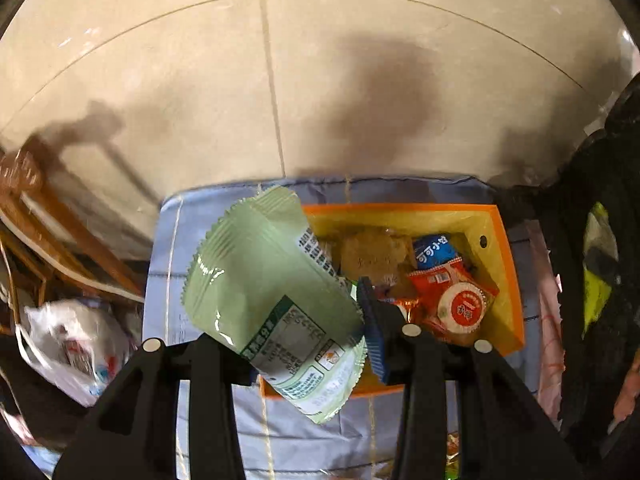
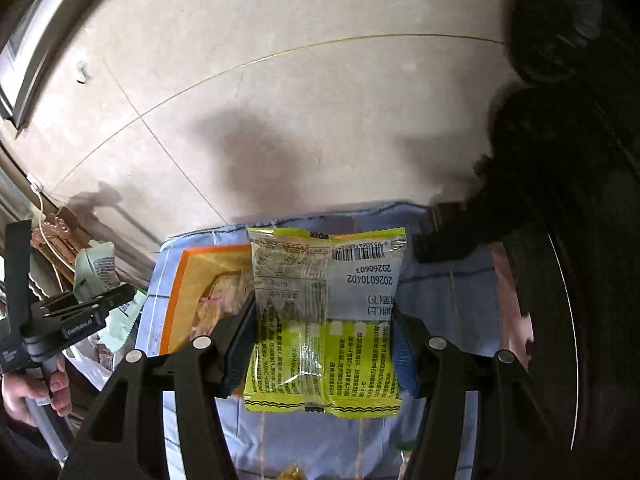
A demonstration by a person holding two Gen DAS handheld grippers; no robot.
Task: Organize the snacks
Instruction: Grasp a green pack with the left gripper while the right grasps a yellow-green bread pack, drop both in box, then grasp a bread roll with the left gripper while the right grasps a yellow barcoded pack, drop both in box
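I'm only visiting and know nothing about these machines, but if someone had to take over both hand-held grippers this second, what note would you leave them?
Left gripper: shut on a pale green snack packet, held in the air beside the orange box.
Right gripper: shut on a yellow-green snack packet, held above the blue cloth.
Box: it sits on the blue cloth and already holds several snacks, among them a red packet and a blue one.
Done: some snacks are in the box.
Left: probably place both held packets in the box. A few more wrappers show at the cloth's near edge.
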